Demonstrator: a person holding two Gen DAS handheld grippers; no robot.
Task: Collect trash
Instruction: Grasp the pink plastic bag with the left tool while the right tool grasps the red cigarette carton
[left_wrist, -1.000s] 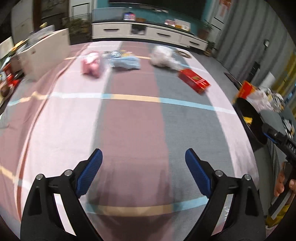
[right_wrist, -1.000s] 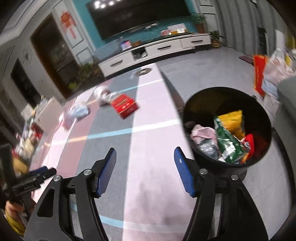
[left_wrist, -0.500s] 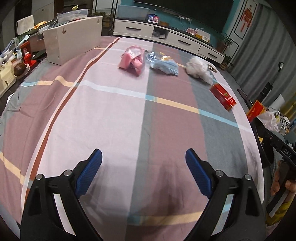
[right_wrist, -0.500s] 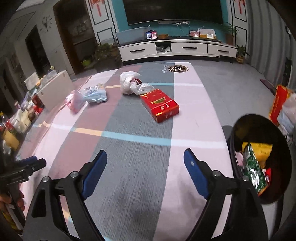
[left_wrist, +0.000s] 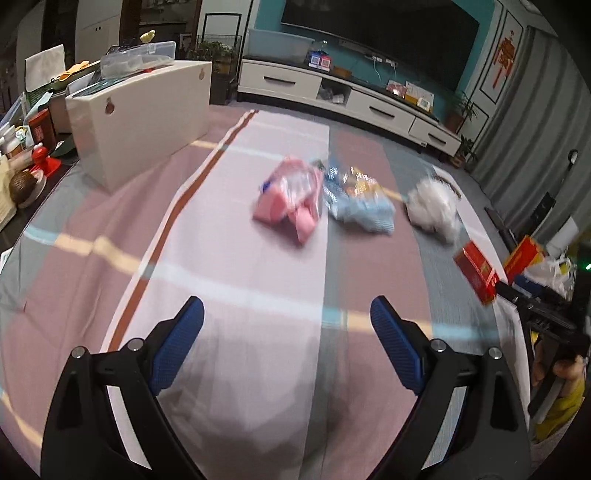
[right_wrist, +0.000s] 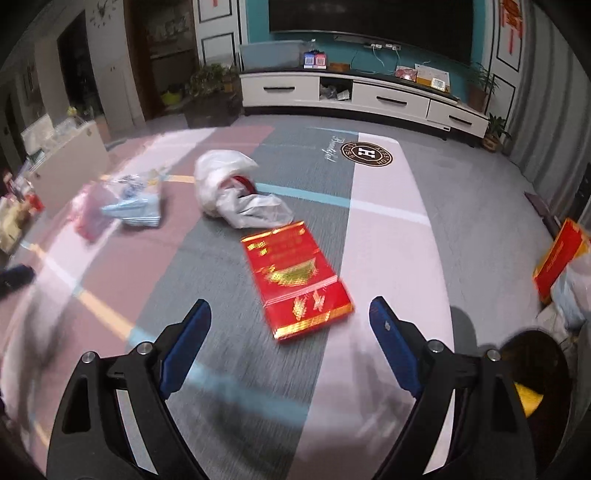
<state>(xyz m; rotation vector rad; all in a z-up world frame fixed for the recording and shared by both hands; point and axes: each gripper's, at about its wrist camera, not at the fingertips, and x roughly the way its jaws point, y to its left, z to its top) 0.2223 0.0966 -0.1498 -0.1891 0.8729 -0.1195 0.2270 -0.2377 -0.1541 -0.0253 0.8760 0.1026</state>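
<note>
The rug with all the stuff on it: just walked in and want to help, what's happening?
A person is collecting trash with two handheld grippers, both open and empty. The right gripper points at the red box; the white plastic bag lies beyond. The left gripper faces the pink packet and blue packet. The black bin sits at right.

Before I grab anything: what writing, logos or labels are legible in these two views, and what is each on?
"H": large letter in the round dark emblem on the striped rug.
Ring lettering around that emblem: too small to read.
Cursive script beside the emblem: too blurred to read.
Gold print on the red box: blurred, unreadable.
Pink packet and blue packet: motion-blurred, nothing legible.
</note>
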